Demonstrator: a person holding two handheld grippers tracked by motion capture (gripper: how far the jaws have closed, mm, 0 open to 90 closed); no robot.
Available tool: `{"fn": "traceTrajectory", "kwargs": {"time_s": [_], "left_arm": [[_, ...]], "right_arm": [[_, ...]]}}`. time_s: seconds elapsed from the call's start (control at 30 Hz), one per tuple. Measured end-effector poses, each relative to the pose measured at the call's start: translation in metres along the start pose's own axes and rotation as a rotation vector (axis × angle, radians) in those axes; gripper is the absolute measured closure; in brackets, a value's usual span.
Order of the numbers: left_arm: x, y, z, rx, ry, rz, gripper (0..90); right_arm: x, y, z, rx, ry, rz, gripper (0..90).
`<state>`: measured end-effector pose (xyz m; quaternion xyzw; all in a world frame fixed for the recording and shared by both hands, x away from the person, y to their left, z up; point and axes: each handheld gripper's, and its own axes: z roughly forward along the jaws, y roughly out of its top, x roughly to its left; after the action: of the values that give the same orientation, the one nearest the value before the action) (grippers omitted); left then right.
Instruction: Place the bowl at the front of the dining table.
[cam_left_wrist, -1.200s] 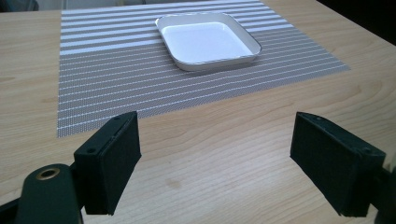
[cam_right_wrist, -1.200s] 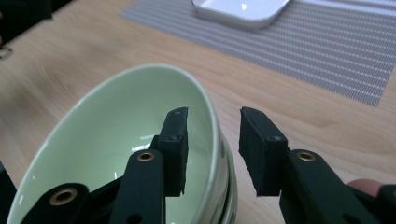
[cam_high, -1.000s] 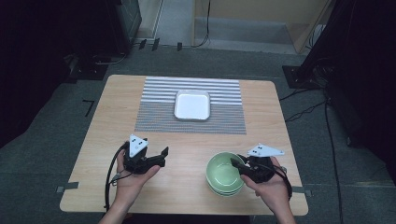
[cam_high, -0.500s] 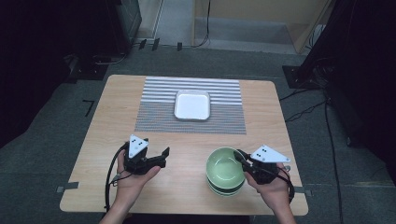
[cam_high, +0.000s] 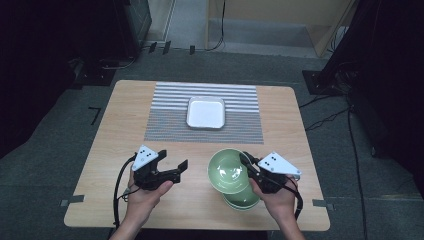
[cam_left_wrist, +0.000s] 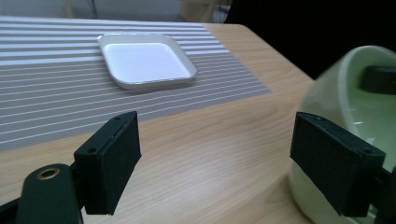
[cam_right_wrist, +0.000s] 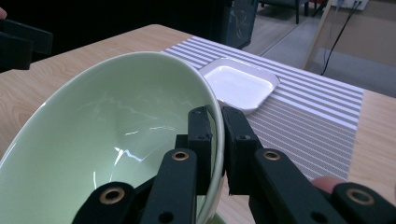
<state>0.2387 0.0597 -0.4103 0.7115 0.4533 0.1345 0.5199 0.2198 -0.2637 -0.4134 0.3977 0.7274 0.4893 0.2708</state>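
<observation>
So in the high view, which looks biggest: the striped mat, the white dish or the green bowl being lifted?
1. Striped mat, by far the largest.
2. Green bowl and white dish look about alike; the bowl is tilted, raised and nearer the camera, so I won't rank them.

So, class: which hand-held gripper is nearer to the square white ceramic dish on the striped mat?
Right. The right hand-held gripper, clamping the tilted pale green bowl's rim, sits closer below the square white ceramic dish; the open left hand-held gripper sits farther, below-left.

Each black tool (cam_high: 172, 169) carries a white dotted three-cornered plate, brass-ringed screws and a black cable.
</observation>
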Motion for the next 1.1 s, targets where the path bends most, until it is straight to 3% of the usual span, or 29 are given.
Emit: {"fn": "traceTrajectory", "kwargs": {"time_s": [0.27,0.43,0.57,0.63,0.67,0.77,0.8,0.87,0.93,1.03,1.1], "left_arm": [[-0.010,0.000,0.001,0.032,-0.058,-0.006,15.9],[-0.015,-0.004,0.007,0.074,-0.083,0.001,27.7],[-0.019,-0.009,0.012,0.103,-0.051,0.026,43.0],[-0.021,-0.011,0.015,0.113,-0.018,0.050,54.6],[-0.021,-0.012,0.016,0.118,-0.022,0.056,61.2],[-0.021,-0.017,0.018,0.088,0.059,0.090,77.7],[-0.019,-0.018,0.018,0.074,0.058,0.085,81.3],[-0.012,-0.019,0.017,0.056,0.046,0.069,84.0],[-0.010,-0.022,0.016,0.038,0.065,0.101,84.5],[-0.008,-0.024,0.015,0.014,0.080,0.119,84.2],[-0.010,-0.025,0.014,-0.014,0.121,0.153,84.0]], "right_arm": [[0.019,0.010,0.020,-0.019,0.026,-0.023,83.5],[0.032,0.013,0.026,-0.036,0.041,-0.034,83.5],[0.041,0.015,0.029,-0.052,0.049,-0.033,83.5],[0.048,0.015,0.031,-0.054,0.051,-0.041,83.5],[0.051,0.015,0.031,-0.056,0.056,-0.041,83.5],[0.062,0.015,0.035,-0.048,0.063,-0.064,83.4],[0.066,0.014,0.036,-0.049,0.057,-0.071,83.4],[0.072,0.013,0.039,-0.048,0.032,-0.099,83.3],[0.076,0.012,0.041,-0.035,0.025,-0.102,83.4],[0.076,0.012,0.046,-0.008,0.036,-0.066,82.7],[0.075,0.012,0.050,0.023,0.044,-0.006,78.8]]}}
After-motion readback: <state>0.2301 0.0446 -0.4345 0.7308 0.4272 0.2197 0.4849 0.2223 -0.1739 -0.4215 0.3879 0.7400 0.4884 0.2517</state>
